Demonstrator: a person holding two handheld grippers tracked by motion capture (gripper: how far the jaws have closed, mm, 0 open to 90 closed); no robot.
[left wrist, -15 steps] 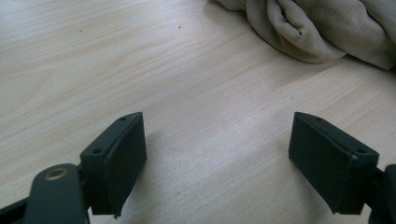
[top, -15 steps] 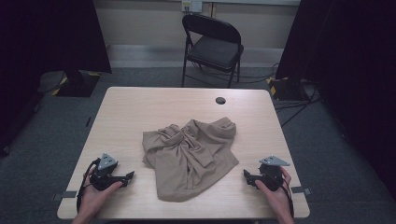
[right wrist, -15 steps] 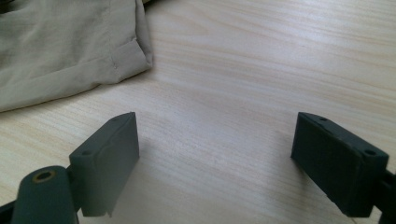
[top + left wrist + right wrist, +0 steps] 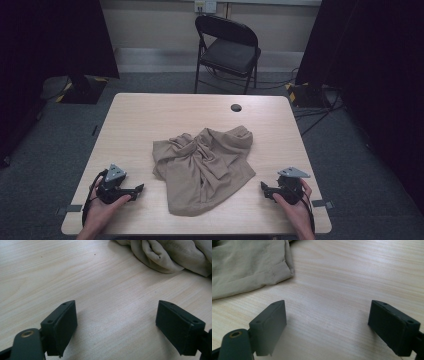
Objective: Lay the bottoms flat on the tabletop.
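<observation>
Garment (image 4: 206,165) crumpled between left tongs (image 4: 139,188) and right tongs (image 4: 263,187)

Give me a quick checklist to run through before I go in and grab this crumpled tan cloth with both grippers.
1. Left gripper open, nothing between its jaws: ok.
2. Right gripper open, nothing between its jaws: ok.
3. Both grippers point toward the tan cloth, apart from it: ok.
4. Cloth lies fully on the table, no part over an edge: ok.
5. A hem within sight of the right gripper: ok.
6. Which cloth edges are the garment's corners: cannot tell, it is bunched.
</observation>
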